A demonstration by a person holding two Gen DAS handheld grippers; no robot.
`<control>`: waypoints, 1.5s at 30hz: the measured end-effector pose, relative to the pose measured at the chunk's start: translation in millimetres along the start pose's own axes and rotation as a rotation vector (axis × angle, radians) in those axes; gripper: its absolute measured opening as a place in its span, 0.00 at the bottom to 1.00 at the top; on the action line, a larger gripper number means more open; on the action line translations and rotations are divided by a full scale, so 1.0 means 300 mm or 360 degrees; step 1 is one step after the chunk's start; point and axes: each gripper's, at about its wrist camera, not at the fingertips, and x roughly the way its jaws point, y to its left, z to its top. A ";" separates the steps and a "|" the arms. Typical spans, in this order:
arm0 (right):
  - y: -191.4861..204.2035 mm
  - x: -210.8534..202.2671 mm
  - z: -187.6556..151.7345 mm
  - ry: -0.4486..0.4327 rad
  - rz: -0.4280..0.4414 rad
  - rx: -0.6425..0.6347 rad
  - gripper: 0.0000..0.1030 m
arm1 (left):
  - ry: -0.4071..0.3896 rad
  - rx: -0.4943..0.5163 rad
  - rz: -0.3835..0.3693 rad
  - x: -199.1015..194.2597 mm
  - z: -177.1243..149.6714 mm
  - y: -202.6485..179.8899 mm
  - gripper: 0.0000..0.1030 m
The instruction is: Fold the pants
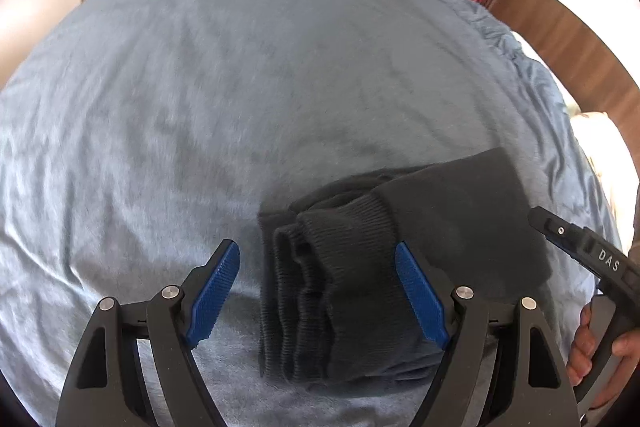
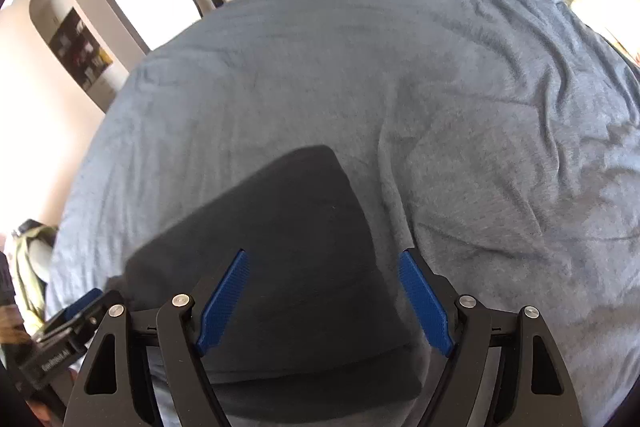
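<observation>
While the dark grey pants [image 1: 400,259] lie folded into a compact bundle on the blue-grey blanket [image 1: 240,87], the left gripper [image 1: 318,293] hangs above them with its jaws spread wide and nothing clamped. Between and just ahead of its blue pads [image 1: 214,295] show the ribbed cuffs [image 1: 320,267], stacked in layers at the bundle's near end; the pads stand clear of the cloth. Off to this gripper's right, a hand [image 1: 592,343] grips the black handle of the other tool.

From the right wrist view, the right gripper [image 2: 324,299] is likewise wide apart and holds nothing. The smooth flat side of the folded pants [image 2: 288,235] lies beneath and ahead of its fingers, and wrinkled blanket stretches beyond and to its right.
</observation>
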 end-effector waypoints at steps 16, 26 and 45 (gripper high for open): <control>-0.019 0.155 -0.029 0.0153 -0.0092 -0.0072 0.76 | 0.0130 -0.0247 -0.0267 0.185 -0.030 0.093 0.84; -0.031 0.193 -0.027 0.0239 0.0008 -0.0004 0.55 | 0.0118 -0.0221 -0.0255 0.125 -0.027 0.069 0.51; 0.077 -0.153 -0.011 -0.0031 0.0031 -0.0095 0.34 | -0.0166 -0.0149 -0.0286 -0.232 -0.008 0.066 0.31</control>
